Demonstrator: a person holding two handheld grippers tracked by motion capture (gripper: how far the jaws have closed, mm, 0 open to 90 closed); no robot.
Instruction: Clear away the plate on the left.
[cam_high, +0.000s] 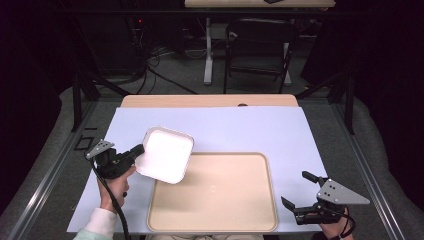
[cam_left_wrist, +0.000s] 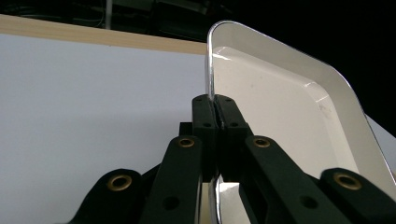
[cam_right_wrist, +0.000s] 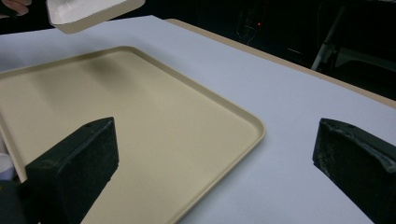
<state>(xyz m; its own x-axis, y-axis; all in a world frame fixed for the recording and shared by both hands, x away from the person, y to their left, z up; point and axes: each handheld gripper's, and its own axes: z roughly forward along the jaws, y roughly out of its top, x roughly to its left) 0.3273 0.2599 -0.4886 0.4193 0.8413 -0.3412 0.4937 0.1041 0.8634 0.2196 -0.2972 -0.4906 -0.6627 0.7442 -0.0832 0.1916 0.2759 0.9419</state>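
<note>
A white square dish (cam_high: 165, 153) with rounded corners hangs above the table, over the far left corner of a large beige tray (cam_high: 214, 192). My left gripper (cam_high: 138, 150) is shut on the dish's left rim. In the left gripper view the two black jaws pinch the thin rim of the dish (cam_left_wrist: 280, 107), which stands on edge to the right of the left gripper (cam_left_wrist: 215, 112). My right gripper (cam_high: 296, 189) rests open at the front right, beside the tray's right edge. In the right gripper view its jaws stand wide apart over the tray (cam_right_wrist: 116, 116), with the dish (cam_right_wrist: 88, 11) at the top left.
A pale blue mat (cam_high: 250, 130) covers the wooden table (cam_high: 210, 100). A dark chair (cam_high: 257, 47) and a table leg (cam_high: 208, 50) stand beyond the far edge. Metal rails (cam_high: 45, 175) run along both sides.
</note>
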